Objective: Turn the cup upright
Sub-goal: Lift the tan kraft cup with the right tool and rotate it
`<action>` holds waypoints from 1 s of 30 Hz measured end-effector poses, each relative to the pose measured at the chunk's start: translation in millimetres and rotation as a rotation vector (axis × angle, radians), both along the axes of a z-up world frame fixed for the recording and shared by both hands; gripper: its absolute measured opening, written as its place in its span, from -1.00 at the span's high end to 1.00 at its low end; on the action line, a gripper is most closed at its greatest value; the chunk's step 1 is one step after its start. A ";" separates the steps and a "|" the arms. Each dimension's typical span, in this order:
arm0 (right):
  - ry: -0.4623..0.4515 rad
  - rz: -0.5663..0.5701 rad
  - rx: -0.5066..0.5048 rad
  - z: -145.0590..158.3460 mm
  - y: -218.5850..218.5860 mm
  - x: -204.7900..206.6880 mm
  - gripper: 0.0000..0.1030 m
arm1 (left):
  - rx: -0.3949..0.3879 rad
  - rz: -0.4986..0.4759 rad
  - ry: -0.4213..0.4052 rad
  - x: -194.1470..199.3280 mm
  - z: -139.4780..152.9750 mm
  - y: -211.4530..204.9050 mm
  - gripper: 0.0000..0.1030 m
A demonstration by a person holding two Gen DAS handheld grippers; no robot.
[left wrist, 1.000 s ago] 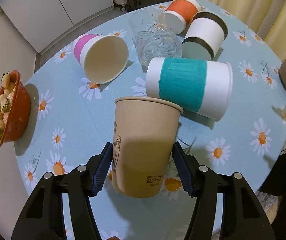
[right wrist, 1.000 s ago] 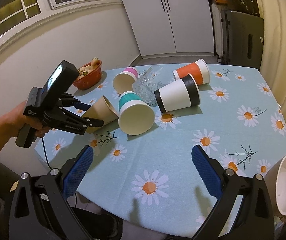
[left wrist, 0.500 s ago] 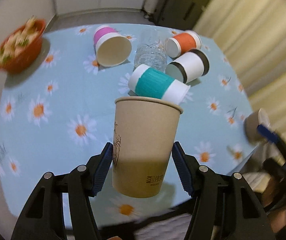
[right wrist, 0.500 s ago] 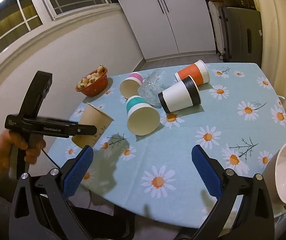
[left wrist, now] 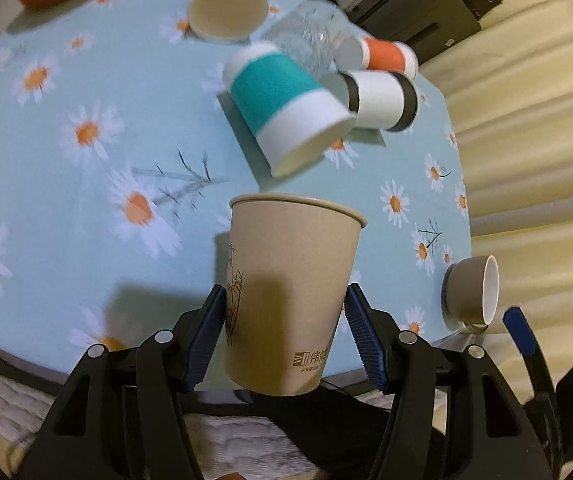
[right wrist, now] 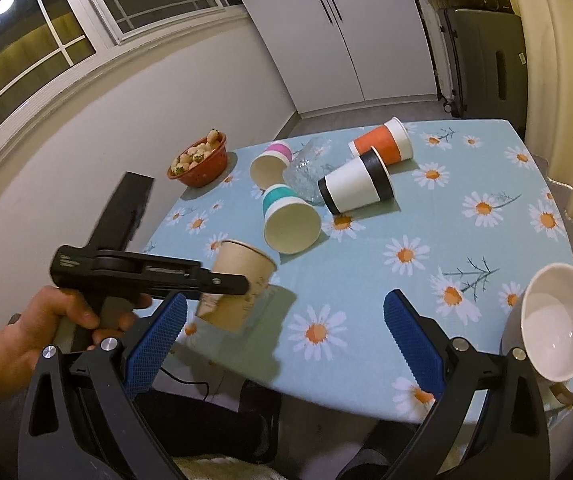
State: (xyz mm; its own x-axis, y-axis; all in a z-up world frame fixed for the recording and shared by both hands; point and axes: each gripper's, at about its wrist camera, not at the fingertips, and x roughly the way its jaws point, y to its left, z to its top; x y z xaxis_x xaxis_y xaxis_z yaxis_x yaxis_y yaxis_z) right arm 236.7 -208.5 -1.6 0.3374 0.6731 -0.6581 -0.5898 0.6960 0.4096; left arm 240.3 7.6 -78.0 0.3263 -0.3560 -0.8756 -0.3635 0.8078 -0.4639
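My left gripper (left wrist: 284, 338) is shut on a brown paper cup (left wrist: 290, 296), pads on both its sides, mouth pointing away from the camera. In the right wrist view the brown cup (right wrist: 242, 284) is held in the air over the table's near left corner, tilted with its mouth up and to the right. My right gripper (right wrist: 282, 344) is open and empty, above the table's front edge. A teal-banded cup (right wrist: 288, 216), a black-banded cup (right wrist: 356, 186), an orange cup (right wrist: 382, 144) and a pink cup (right wrist: 270, 162) lie on their sides.
A clear glass (right wrist: 308, 168) lies among the cups. A red bowl of fruit (right wrist: 200, 160) stands at the far left corner. A white mug (right wrist: 554, 324) sits at the front right edge. The round table (right wrist: 466, 168) has a daisy cloth.
My left gripper has swung with the brown cup toward the table's front edge, turning the cup more upright. The right gripper has stayed open and nearly still.
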 end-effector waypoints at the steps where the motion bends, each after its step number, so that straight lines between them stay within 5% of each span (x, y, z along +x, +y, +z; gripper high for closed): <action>1: 0.000 -0.002 -0.001 -0.5 -2.5 -0.6 -0.90 | -0.003 0.006 0.007 -0.1 -3.8 -4.0 -0.15; 14: 0.040 -0.027 -0.023 -16.8 -23.9 0.3 -0.90 | 0.035 0.032 0.050 0.4 -22.2 -25.9 -0.17; 30: 0.079 -0.010 -0.041 -25.9 -17.4 -2.4 -0.90 | 0.068 0.039 0.018 -2.1 -9.8 -20.8 -0.17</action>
